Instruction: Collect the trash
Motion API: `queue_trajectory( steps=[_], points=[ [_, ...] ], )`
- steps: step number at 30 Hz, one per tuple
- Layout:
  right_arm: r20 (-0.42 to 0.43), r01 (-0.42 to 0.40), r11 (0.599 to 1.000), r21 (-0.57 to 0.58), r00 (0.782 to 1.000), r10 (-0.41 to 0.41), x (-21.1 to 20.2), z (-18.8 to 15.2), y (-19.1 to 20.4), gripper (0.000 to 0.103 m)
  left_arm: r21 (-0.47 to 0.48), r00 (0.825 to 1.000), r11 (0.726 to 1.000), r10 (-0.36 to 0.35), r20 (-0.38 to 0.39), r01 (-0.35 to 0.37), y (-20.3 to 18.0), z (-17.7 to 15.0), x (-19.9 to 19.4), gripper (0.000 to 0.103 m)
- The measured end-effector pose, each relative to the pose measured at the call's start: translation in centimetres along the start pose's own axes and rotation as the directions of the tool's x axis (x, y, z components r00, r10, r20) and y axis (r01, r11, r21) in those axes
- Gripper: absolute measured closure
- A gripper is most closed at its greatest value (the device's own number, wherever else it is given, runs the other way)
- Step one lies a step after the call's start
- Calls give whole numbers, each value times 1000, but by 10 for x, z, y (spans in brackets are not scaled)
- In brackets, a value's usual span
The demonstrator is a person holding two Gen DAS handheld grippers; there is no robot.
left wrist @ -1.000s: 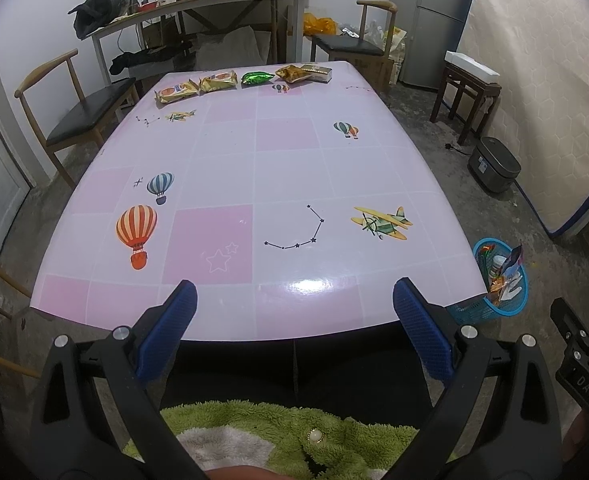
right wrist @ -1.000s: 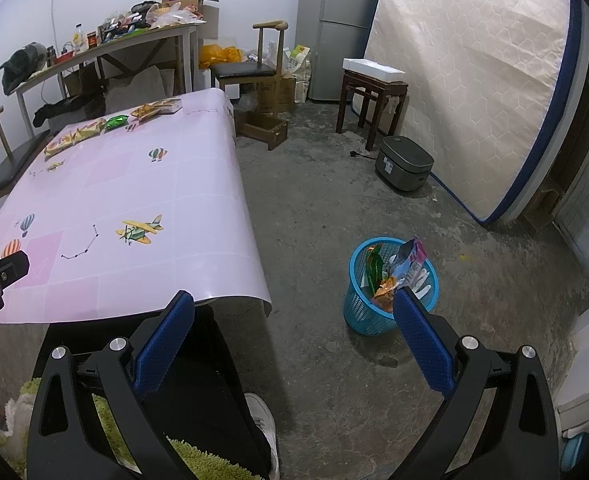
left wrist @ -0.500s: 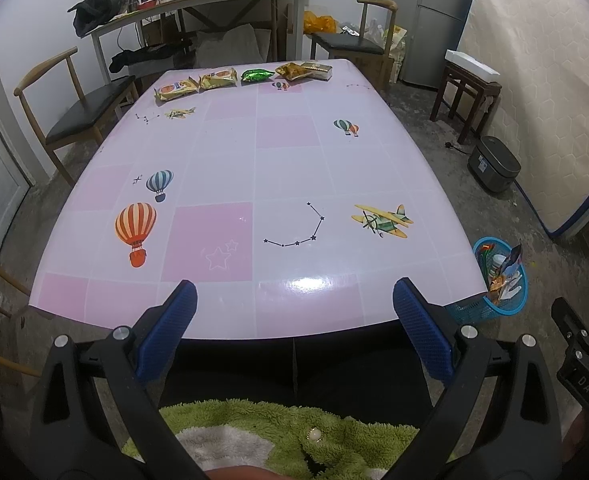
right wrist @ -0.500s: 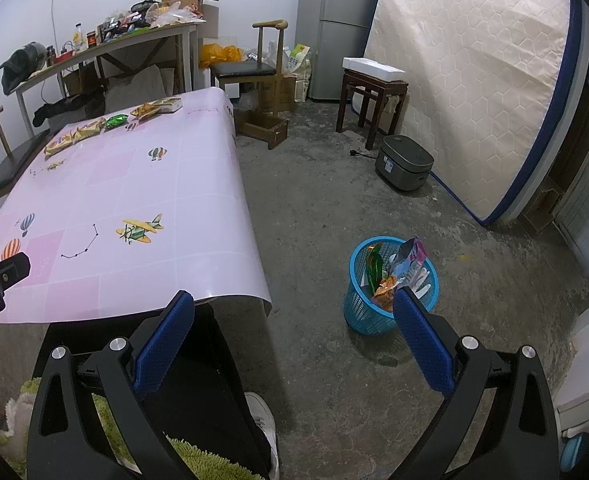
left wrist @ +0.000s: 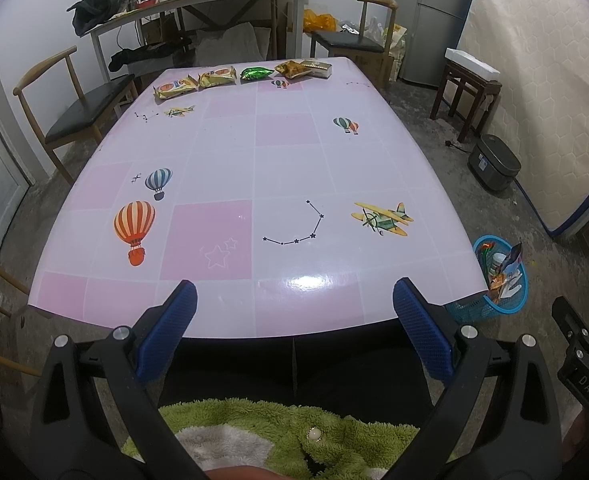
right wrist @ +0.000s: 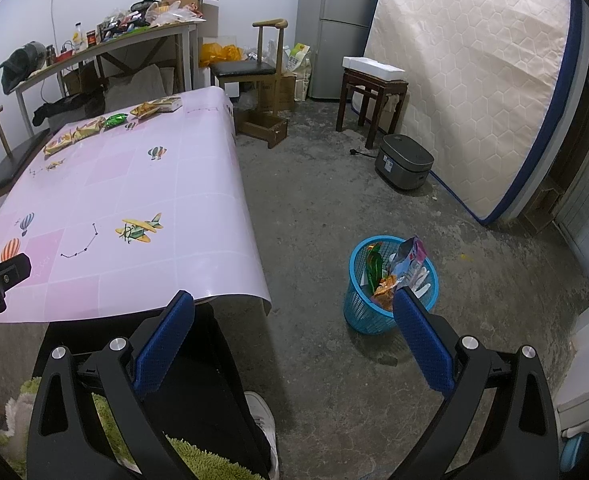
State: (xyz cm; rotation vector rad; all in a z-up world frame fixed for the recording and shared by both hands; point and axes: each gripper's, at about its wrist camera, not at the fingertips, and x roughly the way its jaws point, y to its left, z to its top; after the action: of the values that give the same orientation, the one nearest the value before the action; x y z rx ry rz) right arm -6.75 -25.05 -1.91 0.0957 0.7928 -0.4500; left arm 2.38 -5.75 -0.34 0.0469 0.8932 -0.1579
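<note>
Left gripper (left wrist: 292, 312) first: blue pads spread wide, nothing between them, held low at the near edge of the table (left wrist: 222, 160). Right gripper (right wrist: 294, 320) is the same story, jaws wide apart and empty, hanging over bare concrete floor (right wrist: 334, 184) just off the table's near right corner.

Out from the left jaws, the pink tablecloth runs away toward twelve o'clock, and there at the far edge sits the trash, a row of snack wrappers (left wrist: 214, 79): two yellow packets, a green wrapper (left wrist: 257, 73), a golden-brown bag (left wrist: 292, 69) and a pale box (left wrist: 319, 69), side by side.

From the right jaws, at one o'clock, the blue basket (right wrist: 358, 304) stands on the floor, already holding wrappers. In the left view it sits at three o'clock, just beside the table's corner.

A grey cooker (right wrist: 404, 162) rests farther off, near the mattress (right wrist: 466, 60).
</note>
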Motion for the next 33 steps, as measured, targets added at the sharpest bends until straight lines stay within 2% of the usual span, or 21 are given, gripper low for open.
queue_trajectory(
  steps=[33],
  points=[
    [3, -8, 1000, -14, 1000, 8, 1, 4, 0, 7, -2, 1000, 1000, -2, -2, 2, 3, 2, 0, 9]
  ],
)
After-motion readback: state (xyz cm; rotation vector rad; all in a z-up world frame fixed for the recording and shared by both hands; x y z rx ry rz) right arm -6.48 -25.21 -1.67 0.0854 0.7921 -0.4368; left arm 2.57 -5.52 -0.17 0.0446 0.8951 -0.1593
